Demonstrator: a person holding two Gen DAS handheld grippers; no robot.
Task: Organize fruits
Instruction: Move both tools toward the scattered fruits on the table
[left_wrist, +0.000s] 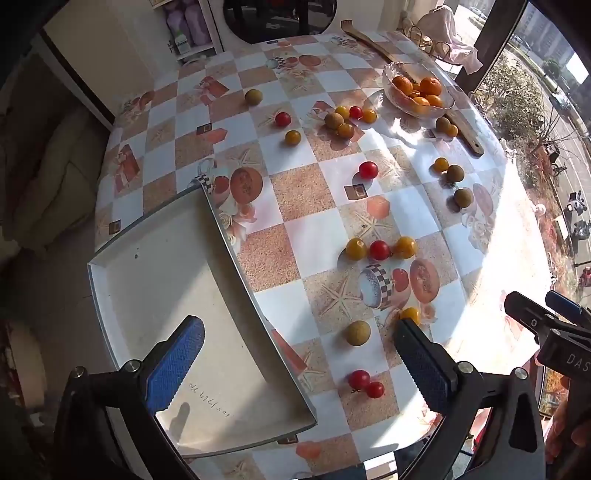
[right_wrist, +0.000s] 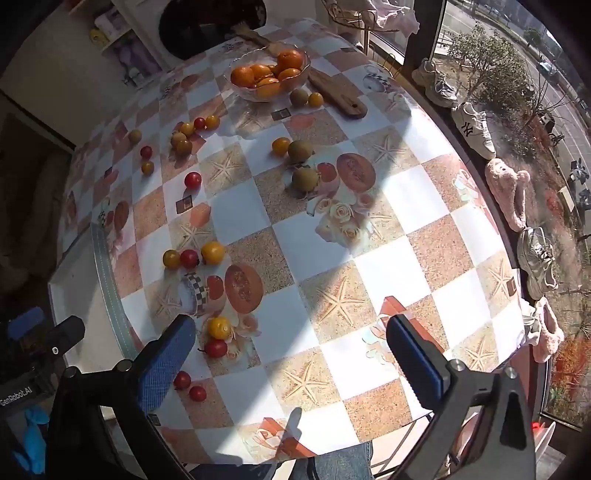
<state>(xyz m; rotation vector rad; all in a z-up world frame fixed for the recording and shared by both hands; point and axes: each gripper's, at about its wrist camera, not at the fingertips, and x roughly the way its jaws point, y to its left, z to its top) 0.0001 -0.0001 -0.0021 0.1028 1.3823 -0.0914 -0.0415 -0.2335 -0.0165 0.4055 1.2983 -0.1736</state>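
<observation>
Red and yellow cherry tomatoes and brownish round fruits lie scattered on the checked table. A metal tray (left_wrist: 177, 295) lies at the near left, bare inside. My left gripper (left_wrist: 295, 347) is open above the tray's right edge, with a brown fruit (left_wrist: 357, 332) and two red tomatoes (left_wrist: 365, 384) between its fingers. My right gripper (right_wrist: 291, 354) is open and empty above the near table edge; a yellow tomato (right_wrist: 219, 328) and a red one (right_wrist: 216, 348) lie by its left finger. A glass bowl (right_wrist: 295, 83) of oranges stands at the far side.
A wooden board (right_wrist: 338, 92) lies beside the bowl. Shoes and slippers (right_wrist: 506, 192) line the window sill on the right. The tray (right_wrist: 79, 295) shows at the left in the right wrist view. The right gripper (left_wrist: 546, 321) shows at the far right of the left wrist view.
</observation>
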